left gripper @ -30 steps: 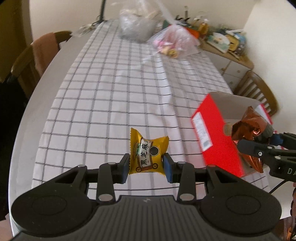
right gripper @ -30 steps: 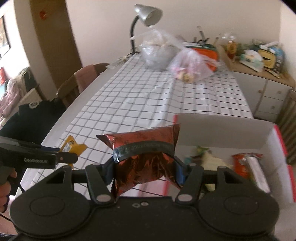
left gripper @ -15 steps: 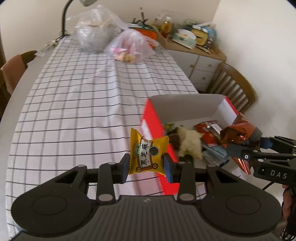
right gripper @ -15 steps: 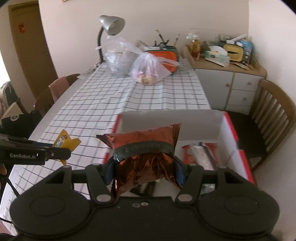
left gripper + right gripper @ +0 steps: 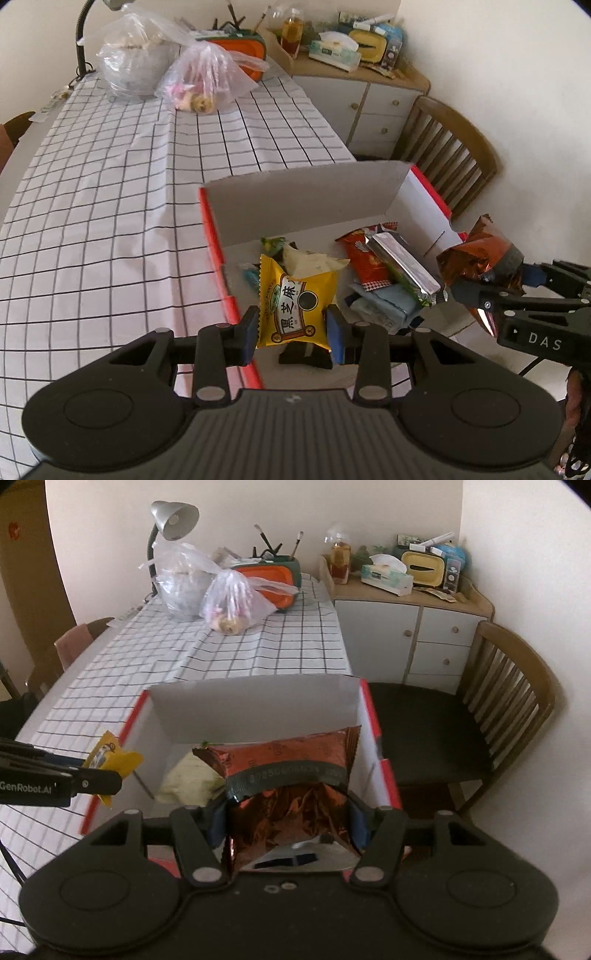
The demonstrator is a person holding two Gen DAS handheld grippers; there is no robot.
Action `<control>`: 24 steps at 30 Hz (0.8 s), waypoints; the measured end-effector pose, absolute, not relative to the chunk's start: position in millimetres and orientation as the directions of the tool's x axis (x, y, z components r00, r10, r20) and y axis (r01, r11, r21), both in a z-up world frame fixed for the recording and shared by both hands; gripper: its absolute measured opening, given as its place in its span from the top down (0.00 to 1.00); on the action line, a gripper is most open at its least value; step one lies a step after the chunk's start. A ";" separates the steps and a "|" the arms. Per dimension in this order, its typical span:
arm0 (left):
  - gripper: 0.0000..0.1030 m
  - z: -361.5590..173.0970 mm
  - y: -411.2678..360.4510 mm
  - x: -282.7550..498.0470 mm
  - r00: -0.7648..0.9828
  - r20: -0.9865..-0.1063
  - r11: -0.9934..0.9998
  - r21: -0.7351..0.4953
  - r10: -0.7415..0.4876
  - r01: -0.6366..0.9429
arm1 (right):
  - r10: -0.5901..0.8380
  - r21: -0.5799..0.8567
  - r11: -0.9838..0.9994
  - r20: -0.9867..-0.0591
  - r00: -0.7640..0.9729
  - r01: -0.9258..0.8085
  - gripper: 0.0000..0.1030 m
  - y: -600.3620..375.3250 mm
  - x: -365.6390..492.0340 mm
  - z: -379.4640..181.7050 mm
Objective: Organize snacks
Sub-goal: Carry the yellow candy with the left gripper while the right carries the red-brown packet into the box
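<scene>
Yellow snack packet [image 5: 297, 306] clamped in my left hand-held gripper [image 5: 291, 326], over the red box's [image 5: 212, 236] near edge. Copper foil bag [image 5: 291, 794] clamped in my right hand-held gripper [image 5: 288, 821], above the box. Box sits on the checkered surface [image 5: 110, 206].

Box [image 5: 210, 229] on table [image 5: 92, 206]; snacks [image 5: 384, 266] inside; chair [image 5: 517, 701] right.

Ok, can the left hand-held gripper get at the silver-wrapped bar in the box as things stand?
Probably not yet: the left hand-held gripper is shut on the yellow packet. The red box is open-topped, so the silver bar lies exposed.
</scene>
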State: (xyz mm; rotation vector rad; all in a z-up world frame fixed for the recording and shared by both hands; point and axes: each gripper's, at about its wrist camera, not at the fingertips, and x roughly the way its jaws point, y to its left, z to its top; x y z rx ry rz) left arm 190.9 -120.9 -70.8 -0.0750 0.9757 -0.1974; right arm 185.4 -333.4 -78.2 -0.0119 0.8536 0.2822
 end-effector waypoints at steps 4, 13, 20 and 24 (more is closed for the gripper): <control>0.64 -81.4 -138.8 199.9 0.524 -0.832 0.983 -0.130 -0.180 0.131 | 0.227 0.080 0.963 -0.763 0.605 -0.259 0.41 -337.0 198.1 -92.5; 0.64 -109.8 -165.9 218.1 0.486 -0.863 0.988 -0.086 -0.137 0.126 | 0.211 0.043 0.956 -0.791 0.575 -0.291 0.40 -323.7 220.1 -119.2; 0.64 -123.5 -172.0 226.6 0.456 -0.881 0.989 -0.076 -0.126 0.125 | 0.208 0.036 0.953 -0.800 0.563 -0.301 0.37 -320.3 224.5 -128.3; 0.64 -130.6 -173.5 227.5 0.437 -0.892 0.990 -0.070 -0.117 0.122 | 0.215 0.039 0.951 -0.797 0.564 -0.307 0.34 -321.0 223.0 -129.0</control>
